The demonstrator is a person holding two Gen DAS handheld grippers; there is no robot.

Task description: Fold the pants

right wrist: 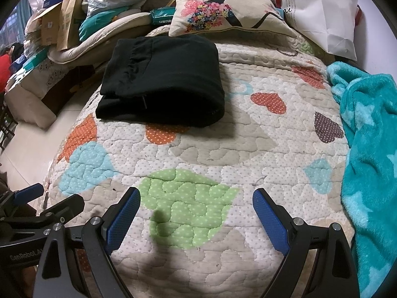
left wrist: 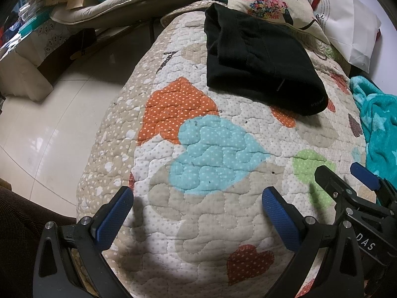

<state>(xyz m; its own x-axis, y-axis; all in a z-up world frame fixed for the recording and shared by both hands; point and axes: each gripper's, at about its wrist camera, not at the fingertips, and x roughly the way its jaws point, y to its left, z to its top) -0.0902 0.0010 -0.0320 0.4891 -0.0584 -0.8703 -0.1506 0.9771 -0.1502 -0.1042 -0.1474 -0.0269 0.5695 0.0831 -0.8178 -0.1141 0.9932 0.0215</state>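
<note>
Pants [right wrist: 161, 84], black and folded into a compact bundle, lie on the quilted bed [right wrist: 211, 149] with their long side running across it near the pillow [right wrist: 223, 7], well ahead of the left gripper [left wrist: 198, 211] and right gripper [right wrist: 196, 213], both spread and empty.

Matt black cloth pants [right wrist: 161, 84], quilted cotton-like bedspread [right wrist: 223, 149] — fluffy blanket [right wrist: 369, 134]

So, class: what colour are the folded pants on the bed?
Black pants, seen best in the right wrist view.
</note>
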